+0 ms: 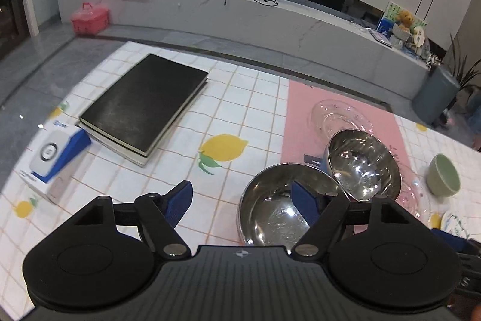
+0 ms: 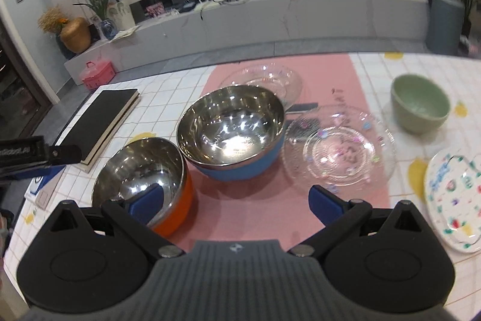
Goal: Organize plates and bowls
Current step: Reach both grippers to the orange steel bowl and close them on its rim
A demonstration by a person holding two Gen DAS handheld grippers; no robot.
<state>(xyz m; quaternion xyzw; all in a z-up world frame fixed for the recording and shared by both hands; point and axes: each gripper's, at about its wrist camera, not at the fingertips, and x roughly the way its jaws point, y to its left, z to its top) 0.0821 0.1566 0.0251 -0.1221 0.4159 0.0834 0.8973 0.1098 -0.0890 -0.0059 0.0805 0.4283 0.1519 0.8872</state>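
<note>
Two steel bowls stand side by side at the pink mat's (image 2: 258,212) left edge: a smaller orange-sided one (image 2: 141,170) and a larger blue-sided one (image 2: 231,125). Both show in the left wrist view, orange (image 1: 276,212) and blue (image 1: 363,164). Two clear glass plates lie on the mat, one near (image 2: 339,152), one far (image 2: 264,77). A green bowl (image 2: 419,106) and a painted plate (image 2: 457,194) sit to the right. My left gripper (image 1: 243,200) is open above the orange bowl's left rim. My right gripper (image 2: 234,203) is open and empty, over the mat in front of the bowls.
Black notebooks (image 1: 144,107) lie stacked on the tiled lemon-print tablecloth at the left. A white and blue box (image 1: 54,155) sits near the left table edge. Beyond the table is grey floor and a TV bench with a pink case (image 1: 89,18).
</note>
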